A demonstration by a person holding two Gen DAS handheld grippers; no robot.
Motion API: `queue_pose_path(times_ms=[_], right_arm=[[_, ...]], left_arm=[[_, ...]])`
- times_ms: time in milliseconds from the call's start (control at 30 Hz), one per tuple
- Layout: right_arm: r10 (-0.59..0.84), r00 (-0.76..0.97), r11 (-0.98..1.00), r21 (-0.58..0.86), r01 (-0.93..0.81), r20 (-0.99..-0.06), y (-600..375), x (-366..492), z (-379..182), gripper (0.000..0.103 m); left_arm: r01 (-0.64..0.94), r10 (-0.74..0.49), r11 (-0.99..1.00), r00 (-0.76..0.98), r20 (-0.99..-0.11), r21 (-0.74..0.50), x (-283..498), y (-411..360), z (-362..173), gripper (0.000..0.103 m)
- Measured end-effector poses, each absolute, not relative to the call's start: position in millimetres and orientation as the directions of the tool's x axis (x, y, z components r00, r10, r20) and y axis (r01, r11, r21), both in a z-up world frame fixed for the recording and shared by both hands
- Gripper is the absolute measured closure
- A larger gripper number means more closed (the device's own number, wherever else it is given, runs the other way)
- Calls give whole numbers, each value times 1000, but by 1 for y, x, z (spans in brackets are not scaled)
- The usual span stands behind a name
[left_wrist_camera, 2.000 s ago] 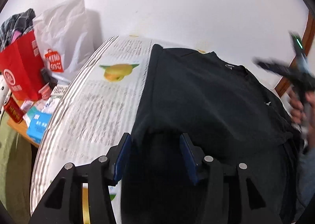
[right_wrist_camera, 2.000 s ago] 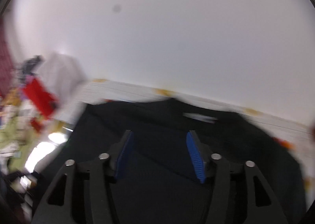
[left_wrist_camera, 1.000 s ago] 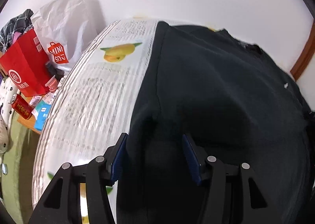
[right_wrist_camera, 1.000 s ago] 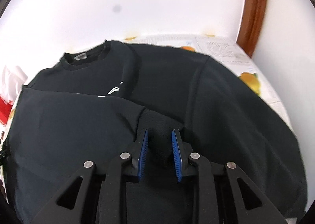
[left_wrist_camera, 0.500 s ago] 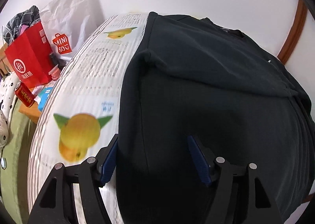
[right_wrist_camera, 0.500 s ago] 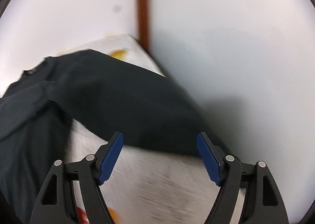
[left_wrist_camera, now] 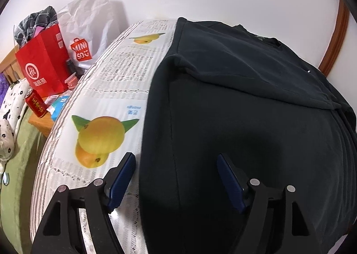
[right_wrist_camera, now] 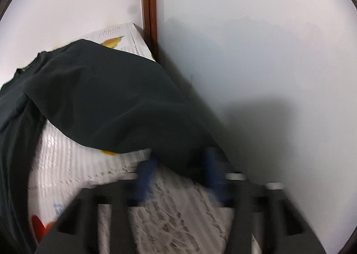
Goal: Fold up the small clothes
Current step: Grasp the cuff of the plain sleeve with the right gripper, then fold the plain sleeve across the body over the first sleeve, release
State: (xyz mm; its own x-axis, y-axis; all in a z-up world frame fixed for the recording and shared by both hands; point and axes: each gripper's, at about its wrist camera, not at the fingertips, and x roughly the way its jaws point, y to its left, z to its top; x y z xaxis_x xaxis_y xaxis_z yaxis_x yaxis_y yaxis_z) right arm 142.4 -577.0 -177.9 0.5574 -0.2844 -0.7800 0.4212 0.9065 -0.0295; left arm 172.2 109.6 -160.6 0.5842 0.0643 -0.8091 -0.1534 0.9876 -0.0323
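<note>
The black sweatshirt (left_wrist_camera: 256, 120) lies flat on the tabletop (left_wrist_camera: 107, 97), its unfolded right sleeve (right_wrist_camera: 116, 106) running lengthwise toward your right gripper (right_wrist_camera: 180, 178), which sits released straddling the cuff, nearer than your released left gripper (left_wrist_camera: 176, 178).

Matt black cloth sweatshirt (left_wrist_camera: 256, 120), glossy printed tablecloth (left_wrist_camera: 116, 88), red paper bag (left_wrist_camera: 44, 68)

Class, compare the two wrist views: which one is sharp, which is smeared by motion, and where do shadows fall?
Left wrist view: sharp, with the black sweatshirt, printed tablecloth and open left gripper crisp; a soft shadow darkens the fabric ahead of the fingers. Right wrist view: motion blur smears the right gripper and the tablecloth print; a grey shadow falls on the wall.
</note>
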Motion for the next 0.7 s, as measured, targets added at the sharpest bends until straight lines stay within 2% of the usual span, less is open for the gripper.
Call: queue_pose_path(times_ms=[33,167,367,533,700], right_arm=[[-302,556,904,-47,425,-774,-572,146,-177,93],[-369,602,889,-81,450,-708,-555,140,-145,93],[-334,756,921,-24,388,-563,-503,146,-59,94],[-158,857,973,70,219,-490,-430,173,-3,94],[10,907,995,90,31,-421,-335,209,26,93]], left_arm=[[-161,69,986,580,-812,-31,171,112,-160,29],[-163,83,986,572,-816,-14,163,118,-160,29],[-123,75,992,584,-808,3,164,118,-162,29],[-118,71,993,604,-793,-2,166,118,-164,24],[-117,63,993,615,-786,-12,166,119,-166,21]])
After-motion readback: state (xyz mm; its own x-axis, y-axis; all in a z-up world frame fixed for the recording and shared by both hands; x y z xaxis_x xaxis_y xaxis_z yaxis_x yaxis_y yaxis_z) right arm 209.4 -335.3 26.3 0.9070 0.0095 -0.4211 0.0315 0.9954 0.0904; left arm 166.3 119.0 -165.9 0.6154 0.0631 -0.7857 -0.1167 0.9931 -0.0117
